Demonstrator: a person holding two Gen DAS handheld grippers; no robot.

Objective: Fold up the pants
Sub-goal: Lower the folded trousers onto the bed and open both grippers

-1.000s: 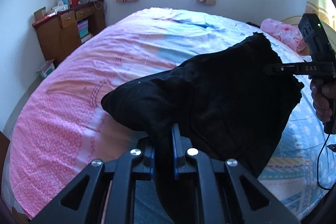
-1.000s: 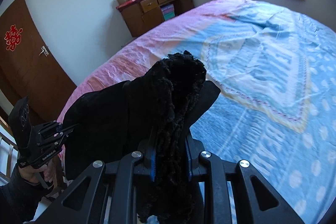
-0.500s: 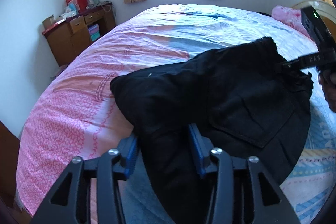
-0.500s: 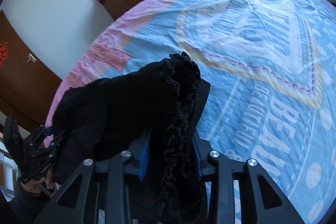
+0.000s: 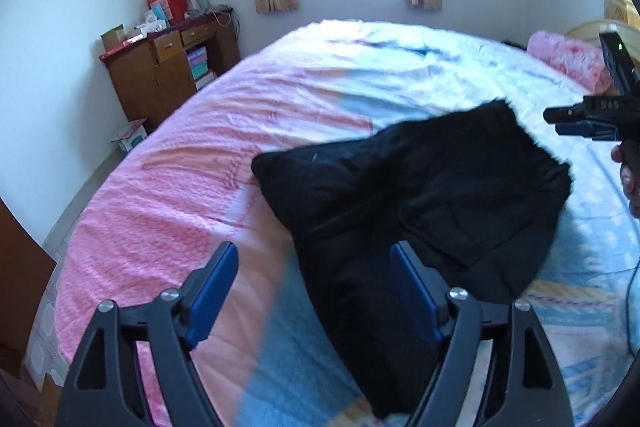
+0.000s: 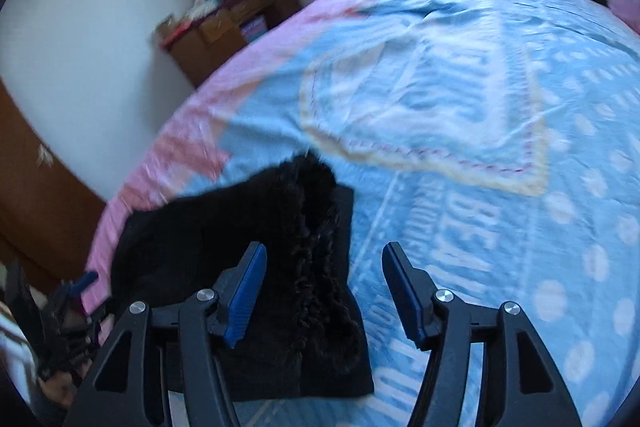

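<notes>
I am letting go with both tongs. A second ago my left gripper [image 5: 312,283] was pinching a fold of the black pants [image 5: 432,203] and my right gripper [image 6: 324,287] was clamped on their fuzzy edge; both sets of jaws have just been opening, and now the blue pads are standing apart with no cloth pressed between them. The pants are no longer hanging lifted between my hands; they are lying folded in a dark heap on the bedspread [image 5: 200,187]. In the left wrist view they are spreading from the centre toward 3 o'clock, with one end running down past my right-hand pad toward 6 o'clock. In the right wrist view the heap is sitting at about 7 o'clock, its furry edge passing between my pads, nearer the left one. My other tong [image 5: 588,123] is showing at 3 o'clock, clear of the cloth.
</notes>
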